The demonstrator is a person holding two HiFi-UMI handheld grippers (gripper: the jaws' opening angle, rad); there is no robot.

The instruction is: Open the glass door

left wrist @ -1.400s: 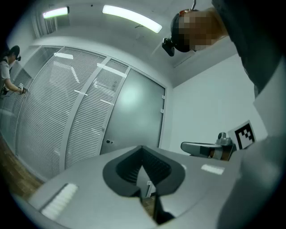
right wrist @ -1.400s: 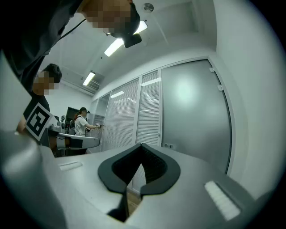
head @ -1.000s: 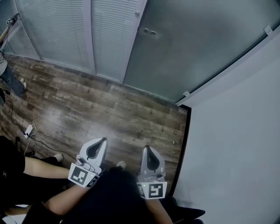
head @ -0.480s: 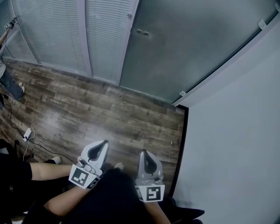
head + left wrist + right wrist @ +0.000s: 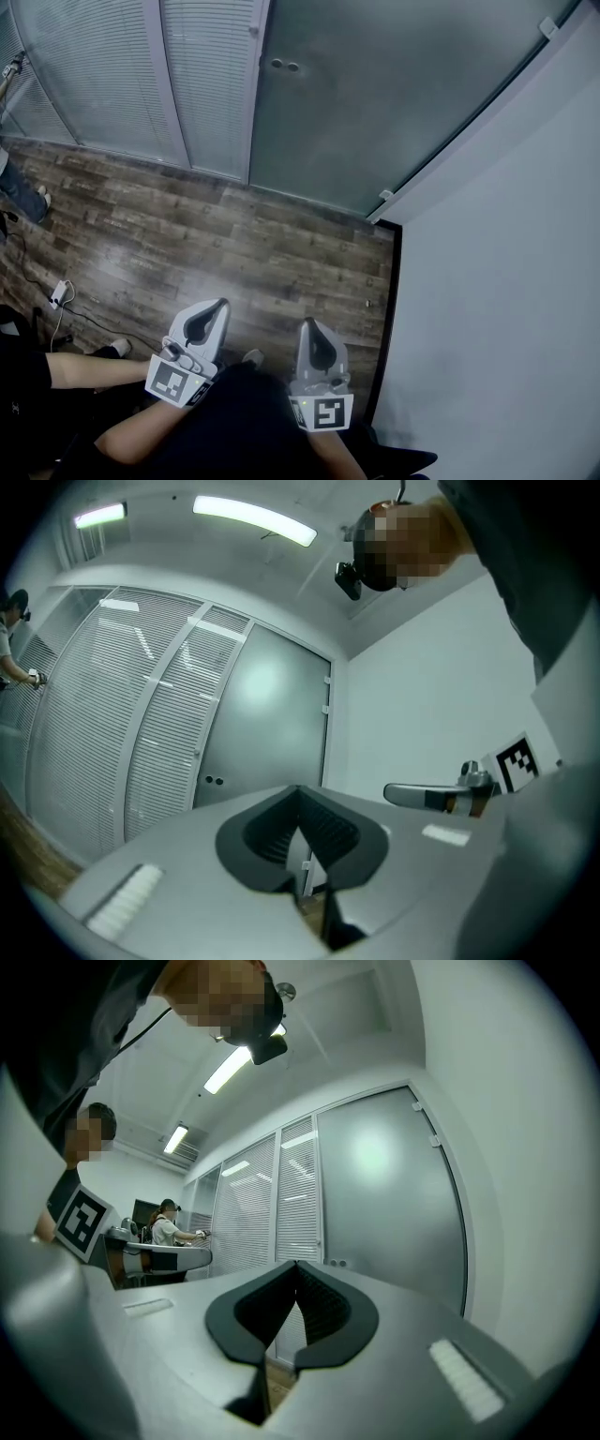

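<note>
The frosted glass door point(image 5: 375, 103) stands shut ahead, with two small round lock fittings point(image 5: 284, 66) near its left edge. My left gripper point(image 5: 221, 303) and right gripper point(image 5: 310, 322) are held side by side over the wood floor, well short of the door. Both are shut with nothing in them. In the left gripper view the jaws point(image 5: 300, 791) meet tip to tip, with the door point(image 5: 267, 714) beyond them. The right gripper point(image 5: 296, 1265) also shows its jaws pressed together, pointing level at the door point(image 5: 389, 1194).
Slatted blind panels point(image 5: 103, 75) run left of the door, and a white wall point(image 5: 506, 281) closes the right side. A cable with a power strip point(image 5: 58, 293) lies on the wood floor point(image 5: 234, 234) at left. A person point(image 5: 169, 1226) stands by the far blinds.
In the head view the door, blinds and floor have slid to the left, while both grippers keep their place in the picture. Both grippers stay shut and empty.
</note>
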